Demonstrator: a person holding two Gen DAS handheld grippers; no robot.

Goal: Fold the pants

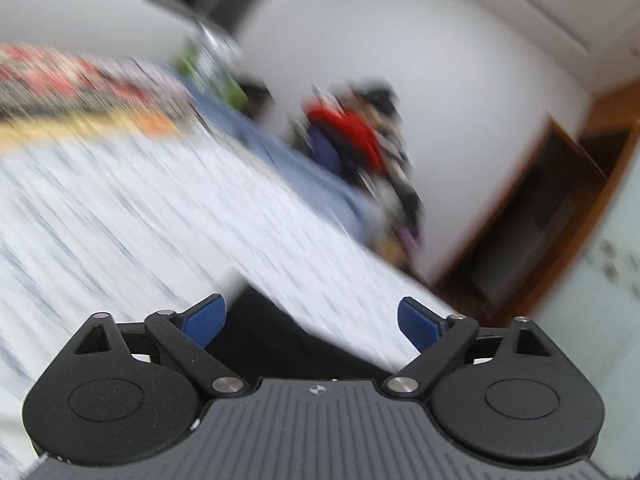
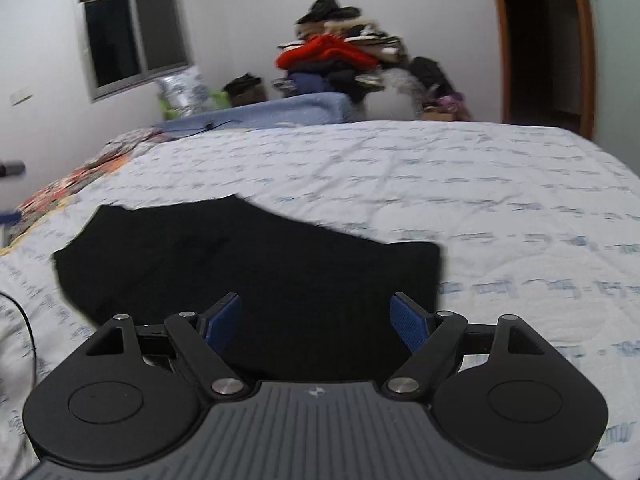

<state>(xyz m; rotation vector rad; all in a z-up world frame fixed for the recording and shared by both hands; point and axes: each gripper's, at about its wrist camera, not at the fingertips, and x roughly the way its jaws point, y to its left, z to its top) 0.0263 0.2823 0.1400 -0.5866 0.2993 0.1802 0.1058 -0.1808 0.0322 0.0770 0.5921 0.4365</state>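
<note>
The black pants (image 2: 224, 264) lie flat on the white quilted bed (image 2: 500, 200), in a folded, roughly rectangular heap. My right gripper (image 2: 316, 320) is open and empty, just above the near edge of the pants. In the blurred, tilted left wrist view a corner of the black pants (image 1: 272, 340) shows between the fingers of my left gripper (image 1: 312, 320), which is open and empty. I cannot tell whether either gripper touches the cloth.
A pile of clothes with a red garment (image 2: 332, 56) stands against the far wall behind a blue mattress (image 2: 280, 110). A floral blanket (image 2: 80, 176) lies at the bed's left. A window (image 2: 132, 36) is at the left, a dark doorway (image 2: 540, 40) at the right.
</note>
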